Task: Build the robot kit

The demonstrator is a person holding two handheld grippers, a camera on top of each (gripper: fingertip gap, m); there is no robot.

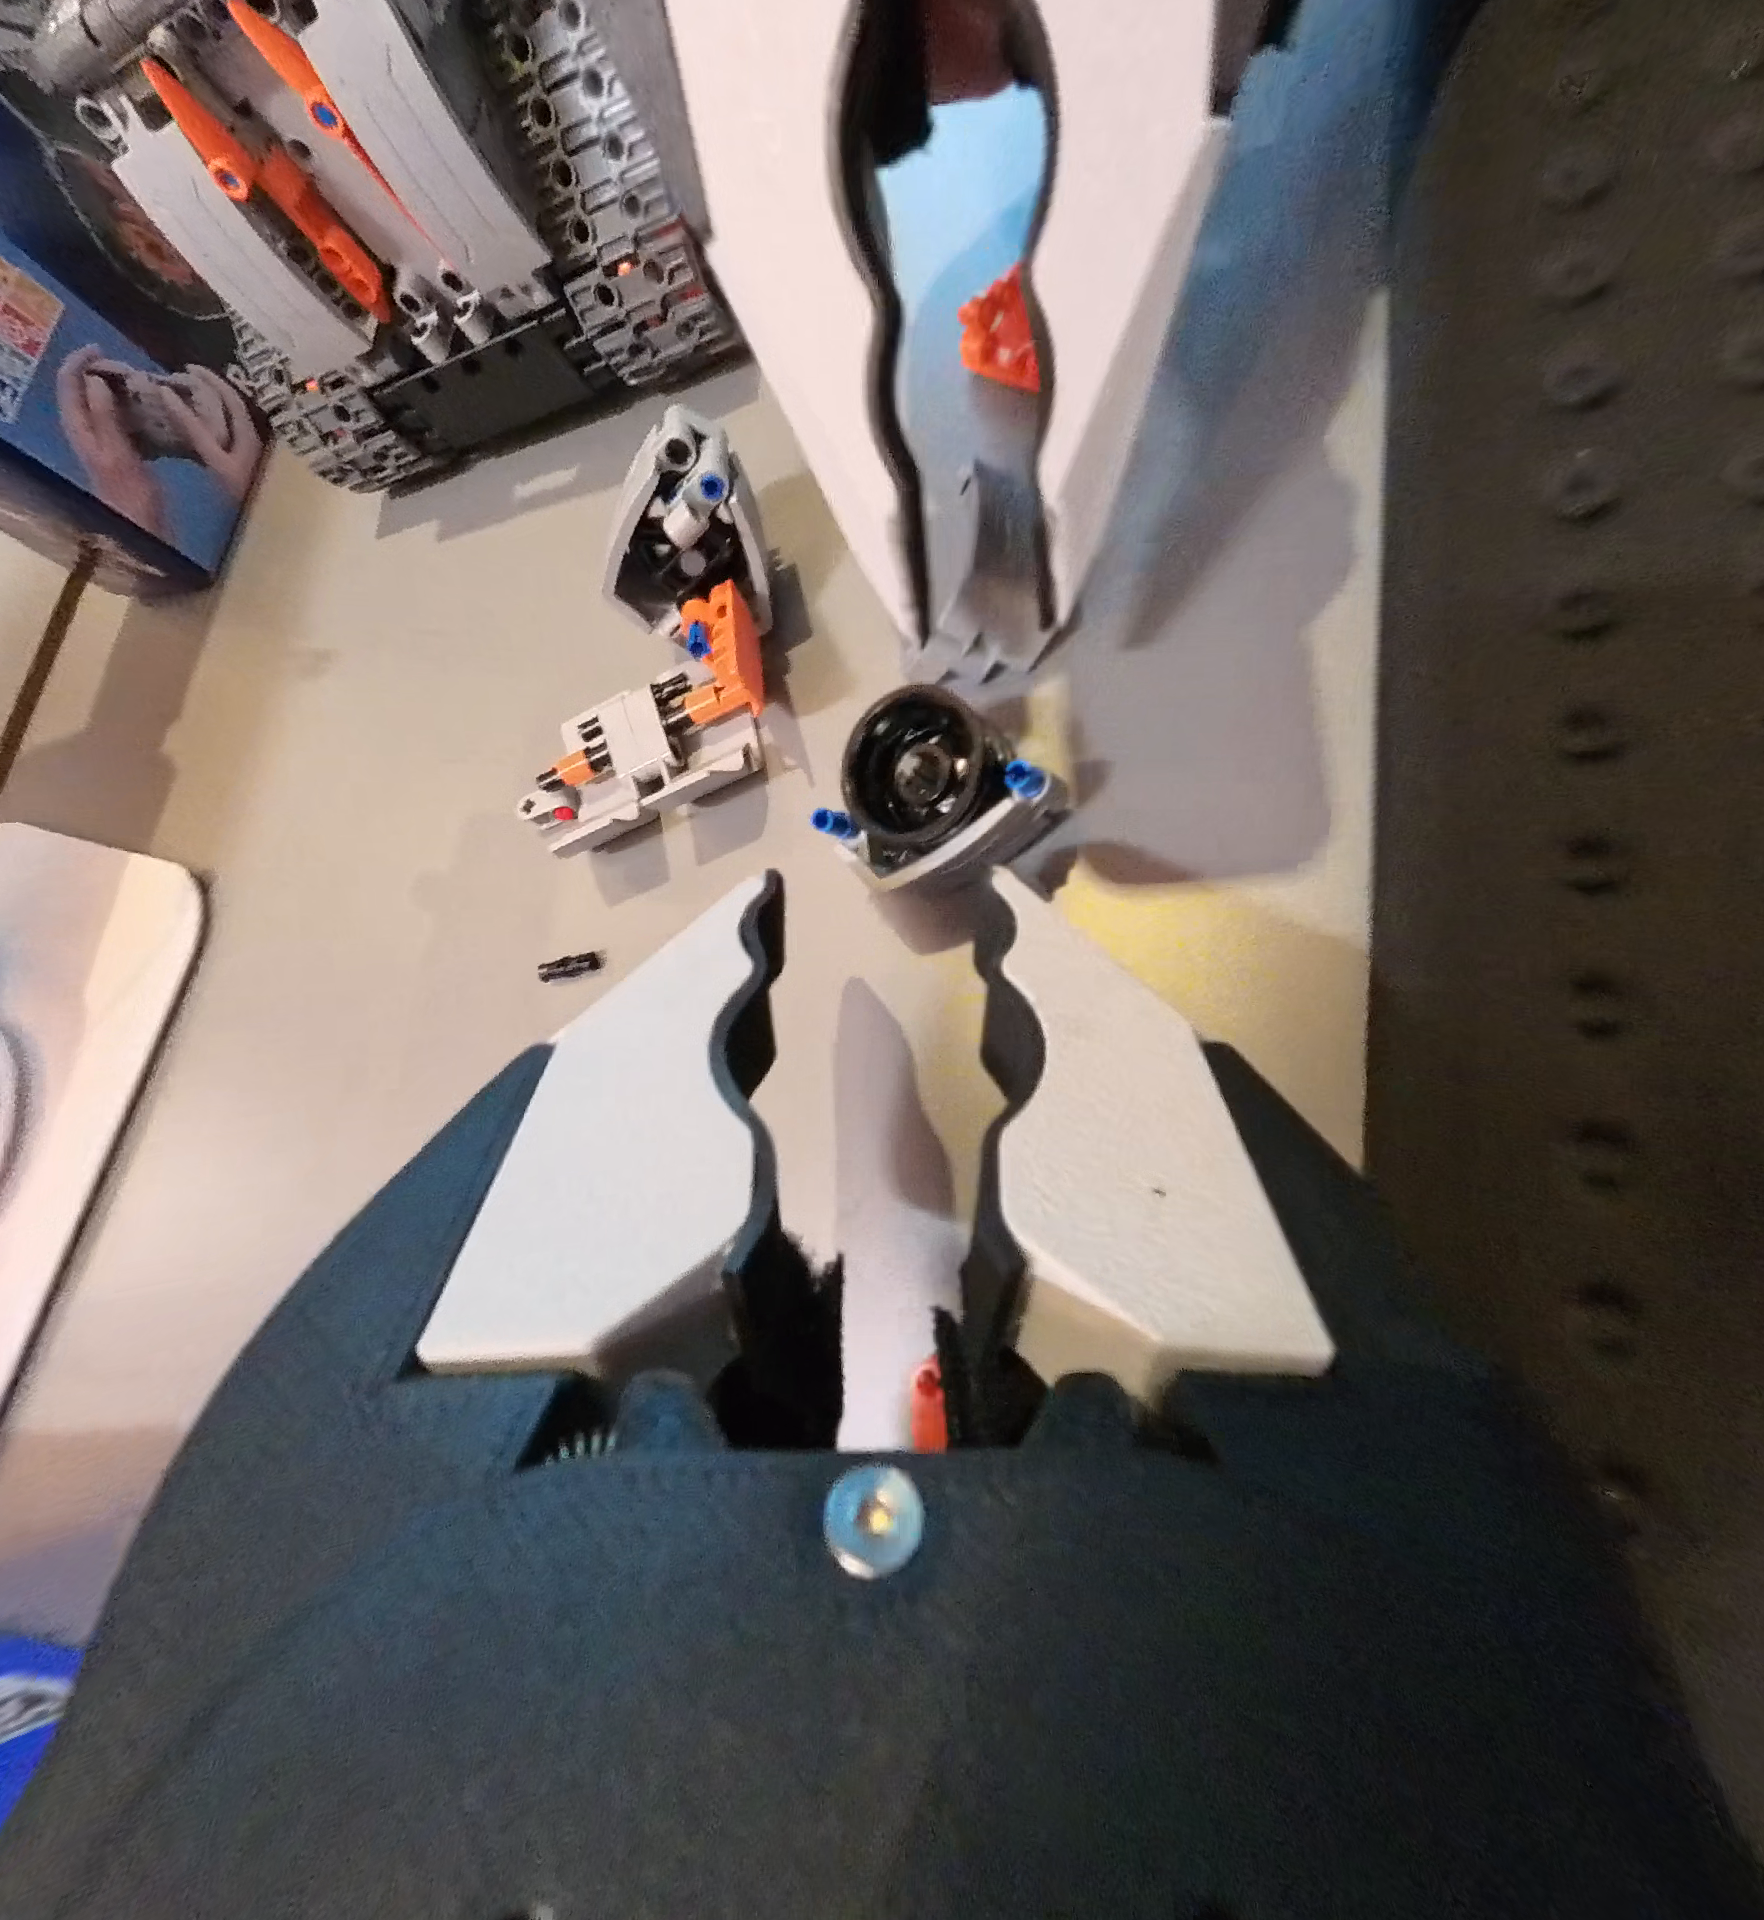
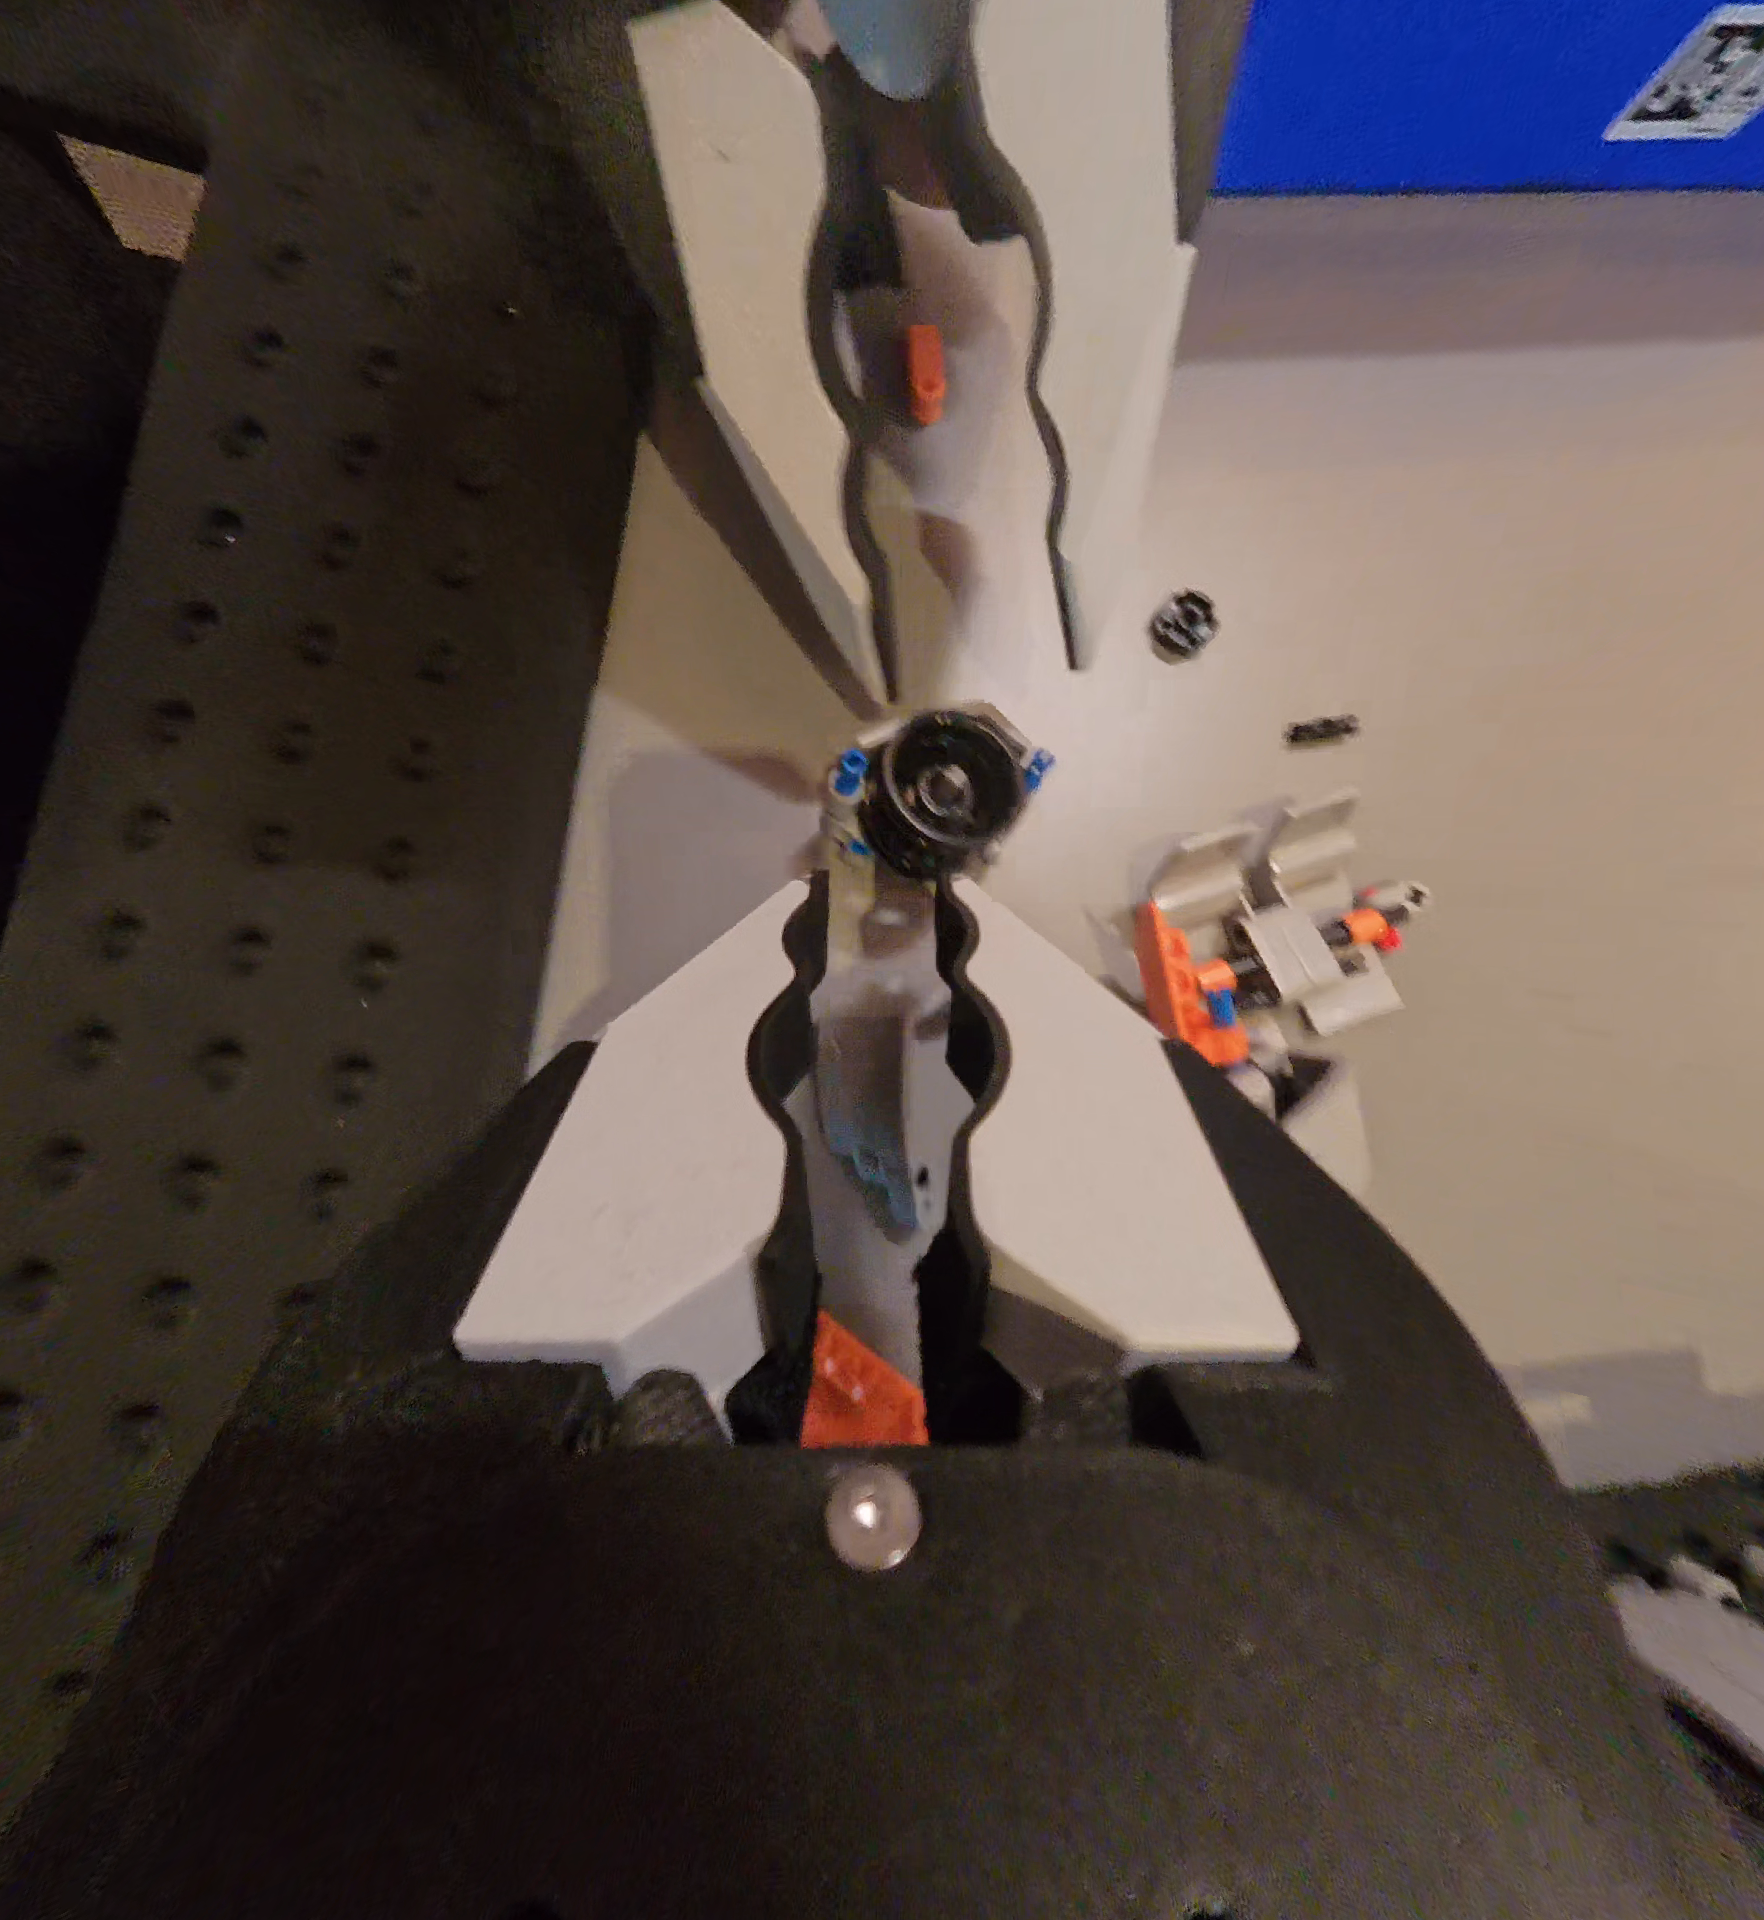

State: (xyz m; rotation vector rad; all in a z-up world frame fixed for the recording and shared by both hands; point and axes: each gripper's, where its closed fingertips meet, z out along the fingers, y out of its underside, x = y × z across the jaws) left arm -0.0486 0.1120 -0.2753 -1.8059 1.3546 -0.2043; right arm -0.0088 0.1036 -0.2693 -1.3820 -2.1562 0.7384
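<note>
My right gripper is shut on a grey brick-built panel that has an orange piece at its back end. A black wheel with blue pins sticks out past the fingertips. My left gripper is shut on a long white curved panel with an orange pin near its base. The two grippers face each other tip to tip above the table. The wheel hangs just beyond my left fingertips. The right gripper shows at the top of the left wrist view. The left gripper shows at the top of the right wrist view.
On the beige table lie a grey shell with blue pins, a grey and orange block, a black pin and a small black ring. A large tracked model, a blue box, a white tray and a black perforated panel stand around. Across from one pair of fingers to the other is roughly 5 cm. The right tips stand about 20 cm off the large tracked model.
</note>
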